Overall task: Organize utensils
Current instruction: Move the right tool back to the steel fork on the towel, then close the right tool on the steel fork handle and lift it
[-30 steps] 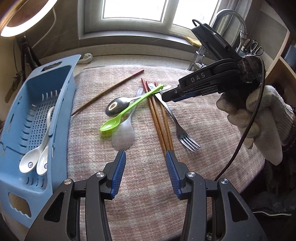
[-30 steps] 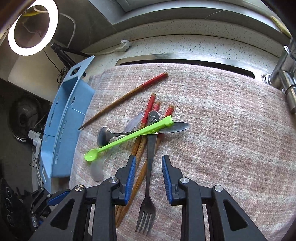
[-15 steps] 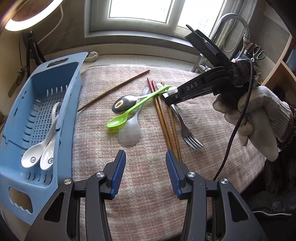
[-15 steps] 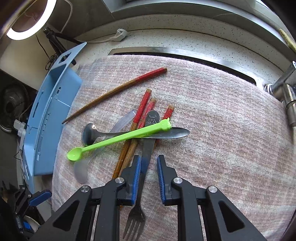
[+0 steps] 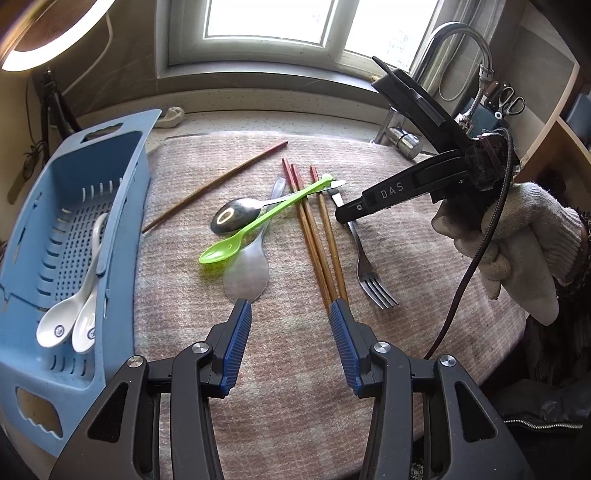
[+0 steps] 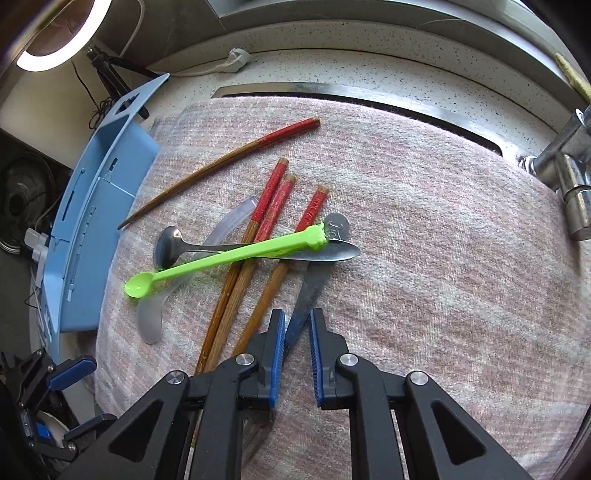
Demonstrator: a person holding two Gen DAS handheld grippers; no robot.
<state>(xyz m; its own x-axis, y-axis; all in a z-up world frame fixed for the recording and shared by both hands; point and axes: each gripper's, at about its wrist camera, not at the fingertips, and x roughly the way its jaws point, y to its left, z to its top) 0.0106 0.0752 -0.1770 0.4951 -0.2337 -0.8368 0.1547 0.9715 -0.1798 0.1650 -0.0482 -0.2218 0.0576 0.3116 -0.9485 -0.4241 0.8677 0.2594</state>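
Utensils lie piled on a pinkish cloth (image 5: 424,266): a metal fork (image 5: 364,258) (image 6: 314,280), a green spoon (image 5: 258,229) (image 6: 229,258) across a metal spoon (image 5: 232,218), a clear spoon (image 5: 247,273) and three red-topped chopsticks (image 5: 314,236) (image 6: 266,210). A fourth chopstick (image 5: 214,192) lies apart. My right gripper (image 6: 297,321) (image 5: 345,218) points steeply down over the fork. Its jaws are closing, with the fork's handle between them and a thin gap still showing. My left gripper (image 5: 290,306) stands open and empty above the cloth's near part.
A blue slotted basket (image 5: 122,206) (image 6: 92,221) stands at the left with two white spoons (image 5: 70,314) inside. A faucet (image 5: 458,33) (image 6: 565,166) rises at the back right. A gloved hand (image 5: 517,229) holds the right gripper, its cable hanging down.
The right gripper's jaws have narrowed around the fork's handle as it came down closer to the cloth. The left gripper stays open and has hardly moved.
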